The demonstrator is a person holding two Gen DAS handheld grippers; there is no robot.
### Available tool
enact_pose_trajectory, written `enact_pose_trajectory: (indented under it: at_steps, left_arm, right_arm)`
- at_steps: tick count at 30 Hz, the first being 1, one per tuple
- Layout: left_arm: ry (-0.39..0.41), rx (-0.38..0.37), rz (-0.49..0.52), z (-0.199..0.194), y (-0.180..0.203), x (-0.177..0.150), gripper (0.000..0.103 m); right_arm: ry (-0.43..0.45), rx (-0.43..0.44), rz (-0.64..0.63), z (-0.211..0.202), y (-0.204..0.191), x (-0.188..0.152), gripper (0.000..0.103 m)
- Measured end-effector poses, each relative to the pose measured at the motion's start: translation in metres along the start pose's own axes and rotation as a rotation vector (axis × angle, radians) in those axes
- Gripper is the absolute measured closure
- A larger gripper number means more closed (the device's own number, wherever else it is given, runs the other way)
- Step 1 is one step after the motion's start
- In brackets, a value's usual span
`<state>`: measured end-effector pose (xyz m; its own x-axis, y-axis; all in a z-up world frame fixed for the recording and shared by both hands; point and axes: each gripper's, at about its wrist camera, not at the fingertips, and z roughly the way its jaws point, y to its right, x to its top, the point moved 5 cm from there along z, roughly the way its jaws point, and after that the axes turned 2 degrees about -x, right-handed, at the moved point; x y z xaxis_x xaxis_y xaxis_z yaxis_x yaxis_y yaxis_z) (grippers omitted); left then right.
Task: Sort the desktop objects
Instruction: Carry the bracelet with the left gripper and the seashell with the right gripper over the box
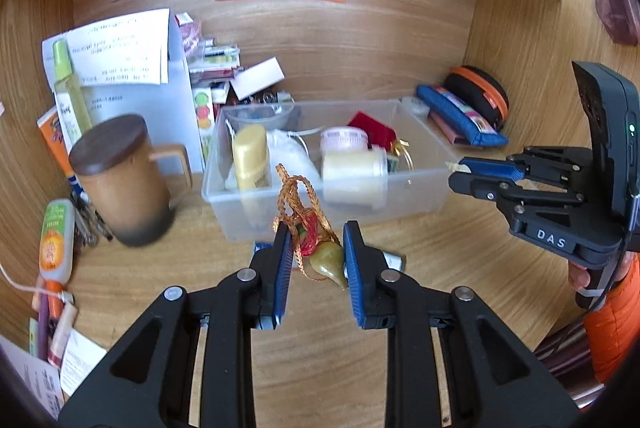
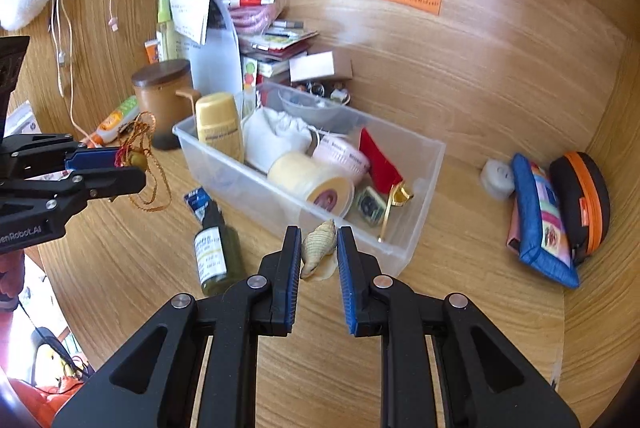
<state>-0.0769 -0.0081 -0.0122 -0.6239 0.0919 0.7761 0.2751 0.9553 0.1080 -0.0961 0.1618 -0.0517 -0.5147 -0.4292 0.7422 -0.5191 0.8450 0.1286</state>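
Observation:
My left gripper [image 1: 316,252] is shut on a green gourd pendant [image 1: 328,260] with red thread and a looped gold cord [image 1: 294,196], held above the desk in front of a clear plastic bin [image 1: 420,196]. In the right wrist view the same gripper [image 2: 134,165] sits at the left with the cord [image 2: 156,188] dangling. My right gripper [image 2: 319,242] is shut on a ribbed beige seashell [image 2: 318,248], just before the bin's near corner [image 2: 416,224]. The left wrist view shows the right gripper [image 1: 456,173] at the right, with the shell's tip [image 1: 453,166] poking out.
The bin holds jars, a yellow bottle, a white pouch and a red pouch. A green bottle [image 2: 216,256] lies on the desk. A lidded brown mug [image 1: 120,180], papers and boxes stand at the back left. A blue pouch [image 2: 540,224] and a black-orange case [image 2: 584,196] lie right.

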Motion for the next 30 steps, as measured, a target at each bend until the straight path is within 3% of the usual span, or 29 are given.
enact_pose_trajectory:
  at_steps: [15, 30]
  left_arm:
    - [0.045, -0.011, 0.017, 0.023, -0.013, 0.065, 0.079]
    - [-0.071, -0.035, 0.009, 0.085, -0.017, 0.060, 0.078]
  right_arm:
    - [0.038, 0.005, 0.014, 0.023, 0.024, 0.048, 0.087]
    - [-0.065, 0.042, 0.051, 0.075, 0.038, 0.028, 0.087]
